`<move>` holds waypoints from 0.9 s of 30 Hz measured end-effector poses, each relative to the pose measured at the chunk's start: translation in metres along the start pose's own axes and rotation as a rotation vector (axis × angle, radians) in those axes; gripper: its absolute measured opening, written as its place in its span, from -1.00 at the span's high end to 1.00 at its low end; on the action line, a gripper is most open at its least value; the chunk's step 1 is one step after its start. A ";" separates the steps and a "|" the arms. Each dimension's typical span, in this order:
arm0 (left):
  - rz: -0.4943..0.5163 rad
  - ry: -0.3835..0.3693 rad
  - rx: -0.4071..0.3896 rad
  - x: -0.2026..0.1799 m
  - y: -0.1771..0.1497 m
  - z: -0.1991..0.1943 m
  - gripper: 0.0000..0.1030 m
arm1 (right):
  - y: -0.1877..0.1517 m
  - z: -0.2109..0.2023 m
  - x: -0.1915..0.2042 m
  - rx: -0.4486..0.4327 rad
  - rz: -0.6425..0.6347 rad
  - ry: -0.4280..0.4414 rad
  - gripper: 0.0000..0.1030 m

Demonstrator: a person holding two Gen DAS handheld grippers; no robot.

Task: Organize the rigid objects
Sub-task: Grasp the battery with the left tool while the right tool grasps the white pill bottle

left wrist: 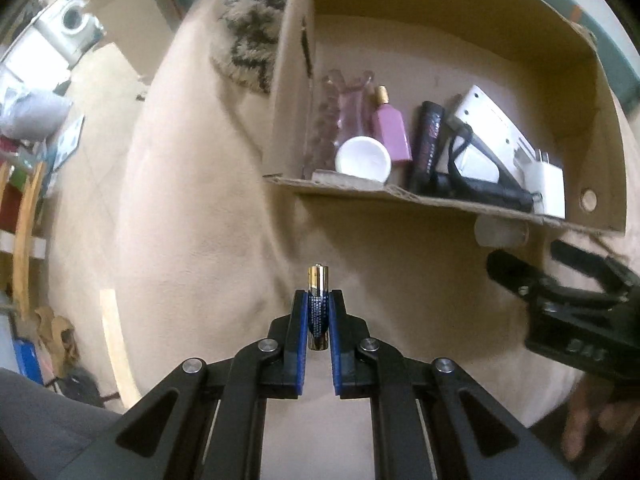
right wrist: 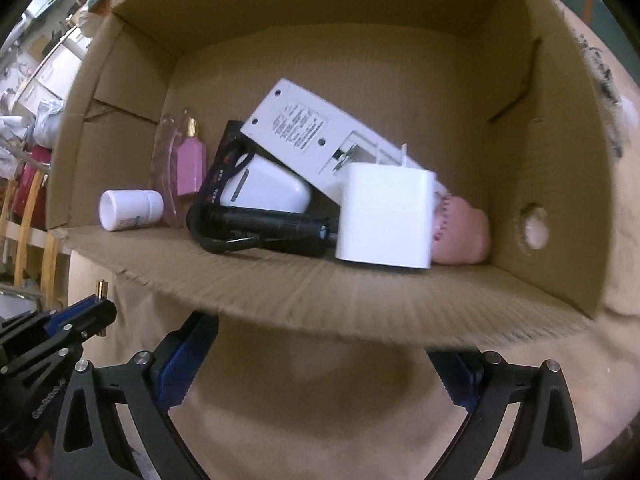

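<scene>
Washing machine [left wrist: 74,20], patterned cushion [left wrist: 250,28]

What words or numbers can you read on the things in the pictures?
None can be read for sure.
White flat device: block of printed lines, too small to read.
Black tube: red print, too blurred.
Battery held in the left gripper: tiny print, unreadable.
Small white bottle: label blurred.
Right gripper: raised letters on its body, too blurred.

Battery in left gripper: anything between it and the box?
Nothing. In the left wrist view only bare beige fabric separates the battery, clamped in the left gripper, from the box's near wall.
</scene>
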State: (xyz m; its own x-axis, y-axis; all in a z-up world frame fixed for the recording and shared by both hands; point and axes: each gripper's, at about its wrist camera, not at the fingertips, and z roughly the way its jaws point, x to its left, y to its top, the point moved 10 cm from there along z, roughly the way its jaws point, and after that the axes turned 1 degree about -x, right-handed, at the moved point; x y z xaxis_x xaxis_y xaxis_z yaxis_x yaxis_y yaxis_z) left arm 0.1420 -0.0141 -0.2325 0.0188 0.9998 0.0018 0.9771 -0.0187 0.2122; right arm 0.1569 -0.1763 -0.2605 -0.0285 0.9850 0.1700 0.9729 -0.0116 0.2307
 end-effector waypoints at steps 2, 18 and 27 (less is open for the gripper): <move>-0.005 0.002 0.005 0.002 0.000 0.004 0.82 | 0.003 0.005 0.000 -0.004 0.003 -0.007 -1.00; 0.029 0.011 -0.022 -0.006 0.000 0.011 0.82 | 0.016 0.010 -0.022 -0.024 0.088 -0.056 0.02; 0.010 0.012 -0.046 -0.006 -0.005 -0.001 0.82 | -0.008 -0.007 -0.033 -0.018 0.088 -0.033 0.02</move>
State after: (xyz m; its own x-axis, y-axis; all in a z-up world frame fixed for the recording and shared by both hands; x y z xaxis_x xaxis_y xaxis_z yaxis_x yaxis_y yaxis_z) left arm 0.1370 -0.0199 -0.2328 0.0258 0.9995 0.0159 0.9661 -0.0290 0.2565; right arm 0.1486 -0.2100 -0.2608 0.0649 0.9851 0.1591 0.9669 -0.1015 0.2339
